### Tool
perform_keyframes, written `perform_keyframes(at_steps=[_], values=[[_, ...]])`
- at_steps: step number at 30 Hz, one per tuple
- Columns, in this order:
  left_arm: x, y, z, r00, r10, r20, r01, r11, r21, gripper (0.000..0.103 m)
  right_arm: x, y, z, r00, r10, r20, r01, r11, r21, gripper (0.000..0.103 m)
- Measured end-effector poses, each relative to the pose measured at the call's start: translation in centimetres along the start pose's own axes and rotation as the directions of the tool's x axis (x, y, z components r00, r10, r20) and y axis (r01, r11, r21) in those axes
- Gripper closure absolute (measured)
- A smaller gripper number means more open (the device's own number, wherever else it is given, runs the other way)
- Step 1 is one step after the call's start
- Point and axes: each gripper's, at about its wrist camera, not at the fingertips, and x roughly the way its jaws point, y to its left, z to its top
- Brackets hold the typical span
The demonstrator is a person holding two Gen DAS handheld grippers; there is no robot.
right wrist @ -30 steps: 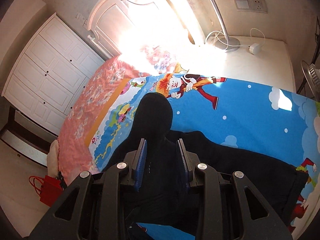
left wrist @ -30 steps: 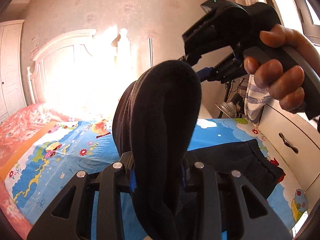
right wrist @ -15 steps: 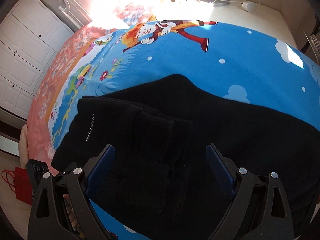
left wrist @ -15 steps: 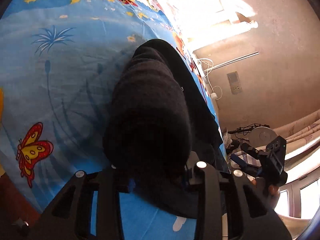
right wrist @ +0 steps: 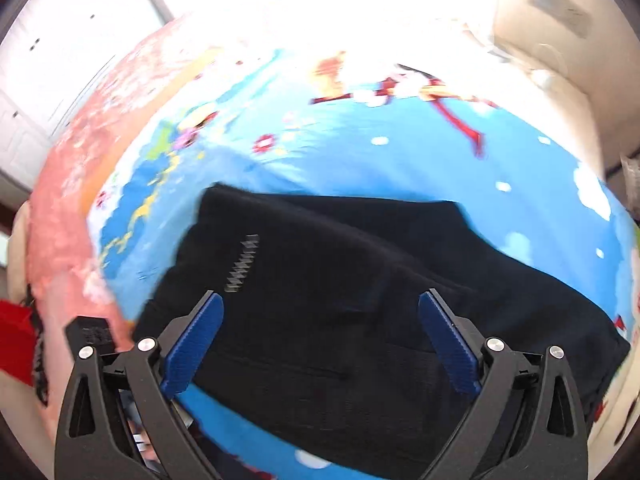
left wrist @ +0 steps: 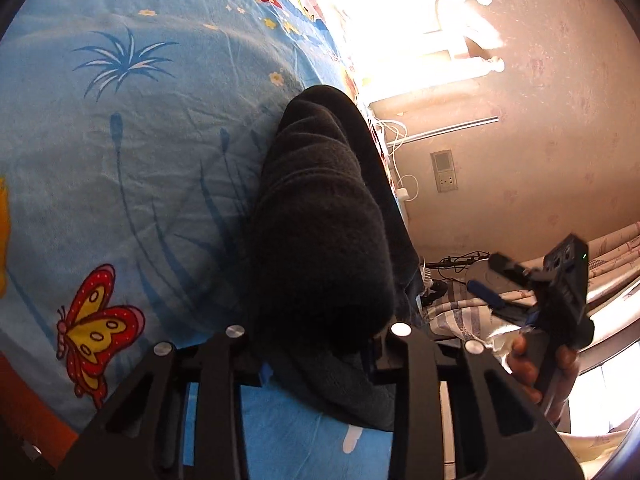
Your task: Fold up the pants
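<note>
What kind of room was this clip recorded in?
Most likely a bedroom: black pants lie on a bed with a blue cartoon-print sheet, a white headboard stands at the wall, and white wardrobe doors flank it.

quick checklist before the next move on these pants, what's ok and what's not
1. Left claw grips the pants: ok, dark fabric bunched between its fingers.
2. Right claw has let go: ok, its jaws have just been opening and stand wide with nothing between them.
3. Pants lie on the blue sheet: ok, folded over once.
4. Fold edges line up: cannot tell, the right wrist view is blurred.
5. Left claw's end laid flat: not ok, still bunched.
</note>
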Motion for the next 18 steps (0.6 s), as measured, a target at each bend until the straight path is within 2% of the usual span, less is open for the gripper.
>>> perform_keyframes(at_steps=[3,4,5,6,7,9,10,11,12,13,15,18], values=[[-0.4,-0.6,-1.1,0.998,0.039,0.049,-0.039,0.999,0.006,0.062,5.4,5.7,4.1,0.980,-0.121,-0.160,0.104,0.989,-0.108,0.006],[-0.8,-0.7,-1.3,0.996,0.046,0.075,-0.046,0.999,-0.007,0.055,7.1,7.0,4.8,0.968,-0.150,-0.202,0.125,0.984,-0.129,0.006],[-1.3,-0.8,-1.5,0.993,0.053,0.103,-0.051,0.998,-0.022,0.042,8.7,8.3,5.5,0.955,-0.178,-0.236,0.146,0.978,-0.148,0.006],[-1.8,-1.0,-1.4,0.989,0.065,0.132,-0.061,0.998,-0.036,0.033,9.9,9.3,6.2,0.944,-0.202,-0.260,0.164,0.973,-0.161,0.006],[-2.3,-0.9,-1.1,0.986,0.058,0.159,-0.050,0.997,-0.051,0.030,11.0,10.1,6.6,0.935,-0.219,-0.278,0.176,0.969,-0.171,0.006],[-2.7,-0.8,-0.5,0.984,0.026,0.174,-0.014,0.997,-0.074,0.035,13.1,11.1,7.2,0.916,-0.257,-0.308,0.207,0.961,-0.185,0.006],[-2.7,-0.7,-0.3,0.986,0.036,0.166,-0.023,0.997,-0.076,0.066,14.1,11.4,7.4,0.901,-0.295,-0.317,0.239,0.950,-0.202,0.006],[-2.7,-1.0,-0.2,0.985,0.066,0.160,-0.060,0.997,-0.042,0.069,15.1,11.5,7.4,0.880,-0.343,-0.329,0.281,0.934,-0.221,0.006],[-2.8,-1.8,-0.4,0.979,0.119,0.165,-0.124,0.992,0.018,0.071,16.1,11.5,7.3,0.854,-0.384,-0.351,0.315,0.919,-0.238,0.006],[-3.0,-2.6,-0.9,0.973,0.142,0.184,-0.158,0.985,0.073,0.072,16.8,11.7,7.2,0.832,-0.414,-0.369,0.336,0.906,-0.258,0.006],[-3.0,-4.3,-1.9,0.958,0.184,0.220,-0.224,0.959,0.172,0.072,17.7,12.0,7.2,0.799,-0.464,-0.384,0.371,0.881,-0.293,0.006],[-3.0,-5.2,-1.9,0.951,0.203,0.231,-0.252,0.945,0.208,0.072,19.1,12.7,6.7,0.730,-0.566,-0.384,0.425,0.815,-0.393,0.006]])
